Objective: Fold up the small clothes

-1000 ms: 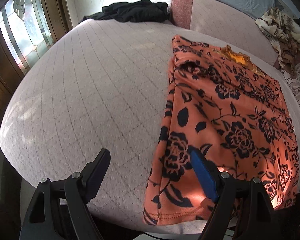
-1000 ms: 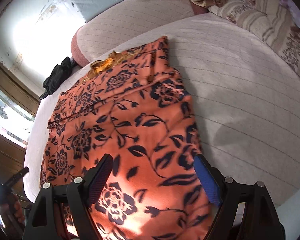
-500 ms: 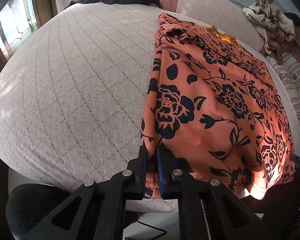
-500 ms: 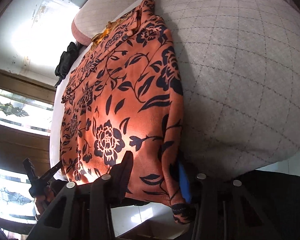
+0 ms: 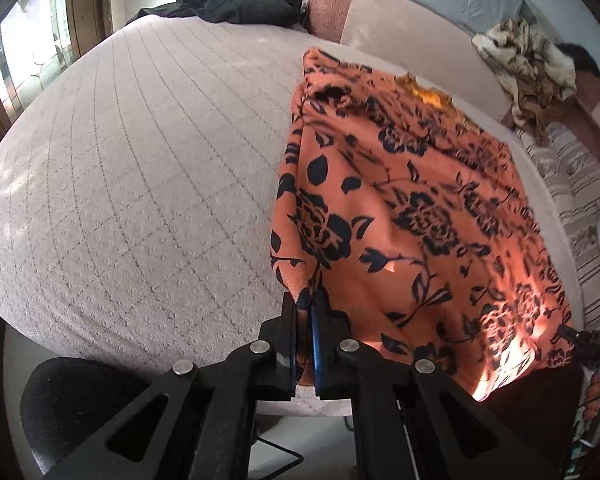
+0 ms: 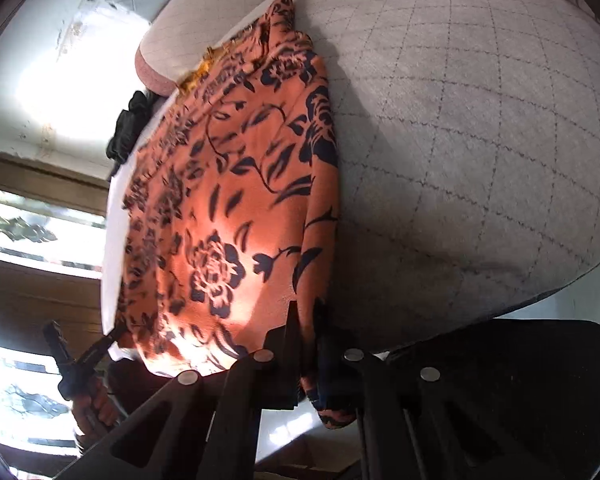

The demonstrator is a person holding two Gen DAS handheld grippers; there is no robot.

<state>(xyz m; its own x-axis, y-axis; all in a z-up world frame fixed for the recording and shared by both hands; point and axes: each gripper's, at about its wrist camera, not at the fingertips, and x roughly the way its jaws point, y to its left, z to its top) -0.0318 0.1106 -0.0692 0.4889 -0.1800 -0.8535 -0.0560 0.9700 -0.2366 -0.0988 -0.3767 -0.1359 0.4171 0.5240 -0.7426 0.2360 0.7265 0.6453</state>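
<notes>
I have the left claw (image 5: 305,308) and right claw (image 6: 305,316) each pinched tight on a near hem corner of the orange floral garment (image 5: 412,208), spread across the bed (image 5: 140,184), ready for folding it away from me.

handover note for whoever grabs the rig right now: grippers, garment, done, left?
Left gripper: jaws shut on the near left corner of the orange floral garment.
Right gripper: jaws shut on the near right corner.
Garment lies lengthwise on the quilted bed, near hem at the bed's front edge, collar at the far end.
Done: both hem corners gripped.
Left: probably carry the hem toward the collar, lay it flat, release. No fold made yet.
</notes>
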